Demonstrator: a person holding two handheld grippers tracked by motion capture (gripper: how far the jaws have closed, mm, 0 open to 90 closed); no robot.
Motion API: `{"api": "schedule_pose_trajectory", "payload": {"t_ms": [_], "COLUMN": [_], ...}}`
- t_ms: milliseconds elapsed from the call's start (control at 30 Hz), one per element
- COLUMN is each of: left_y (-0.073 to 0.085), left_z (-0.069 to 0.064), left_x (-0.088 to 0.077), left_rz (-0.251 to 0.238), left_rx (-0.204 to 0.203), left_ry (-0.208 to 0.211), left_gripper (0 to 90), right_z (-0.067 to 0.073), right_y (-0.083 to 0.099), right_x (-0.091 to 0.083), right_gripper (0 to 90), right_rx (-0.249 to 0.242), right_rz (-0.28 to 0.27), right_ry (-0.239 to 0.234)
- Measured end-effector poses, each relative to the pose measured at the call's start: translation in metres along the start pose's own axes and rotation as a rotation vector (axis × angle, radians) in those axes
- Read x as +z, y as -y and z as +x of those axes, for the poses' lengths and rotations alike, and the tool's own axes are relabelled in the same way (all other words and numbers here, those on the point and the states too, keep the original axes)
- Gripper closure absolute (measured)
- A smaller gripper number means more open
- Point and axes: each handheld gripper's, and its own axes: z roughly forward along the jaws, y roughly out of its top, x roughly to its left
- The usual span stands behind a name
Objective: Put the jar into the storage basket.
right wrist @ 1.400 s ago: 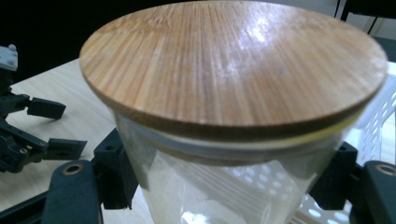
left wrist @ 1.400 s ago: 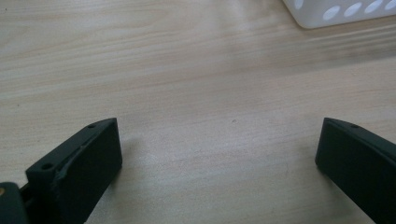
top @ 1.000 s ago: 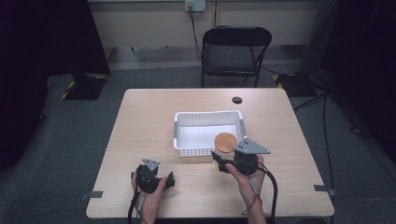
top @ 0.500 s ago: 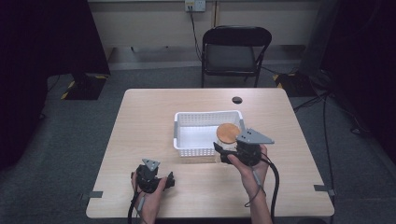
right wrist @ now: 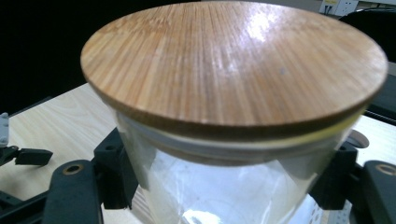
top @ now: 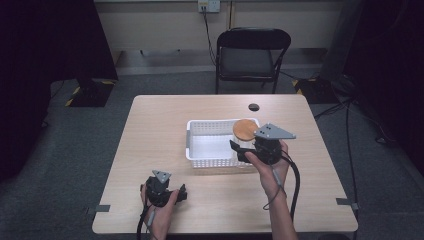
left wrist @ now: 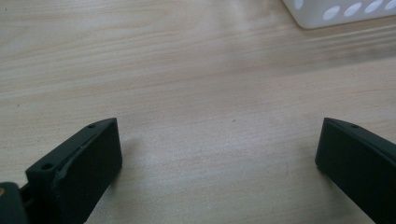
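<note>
A glass jar (top: 244,135) with a round bamboo lid (right wrist: 233,60) hangs upright over the right end of the white basket (top: 210,122). My right gripper (top: 243,146) is shut on its clear body (right wrist: 219,186), a black jaw pressing on each side just below the lid. My left gripper (top: 176,194) rests on the table near the front left, held by a hand. In the left gripper view it (left wrist: 219,154) stands wide open over bare wood with nothing between the jaws. A corner of the basket (left wrist: 336,11) shows at the top right there.
The light wooden table (top: 160,130) has a small black round object (top: 254,106) near its far edge. A black folding chair (top: 250,55) stands behind the table. The cable of each gripper trails toward the front edge.
The right gripper has carried the jar away from the person and up, from the basket's near right corner to above its right end. The left gripper has stayed put.
</note>
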Motion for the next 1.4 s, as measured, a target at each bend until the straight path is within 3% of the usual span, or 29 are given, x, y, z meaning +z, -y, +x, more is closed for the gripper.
{"api": "schedule_pose_trajectory", "payload": {"t_ms": [300, 767, 1400], "left_y": [0.0, 0.0, 0.0], "left_z": [0.0, 0.0, -0.001], "left_x": [0.0, 0.0, 0.0], "left_rz": [0.0, 0.001, 0.0], "left_rx": [0.0, 0.0, -0.005], "left_ry": [0.0, -0.001, -0.005], "left_gripper": [0.1, 0.0, 0.1], "right_z": [-0.009, -0.022, -0.03], "right_y": [-0.009, -0.009, 0.011], "right_x": [0.019, 0.046, 0.092], "right_gripper": [25.3, 25.3, 25.3], "right_rx": [-0.001, 0.014, 0.036], "right_rz": [0.017, 0.016, 0.074], "right_ry": [0.013, 0.033, 0.059]}}
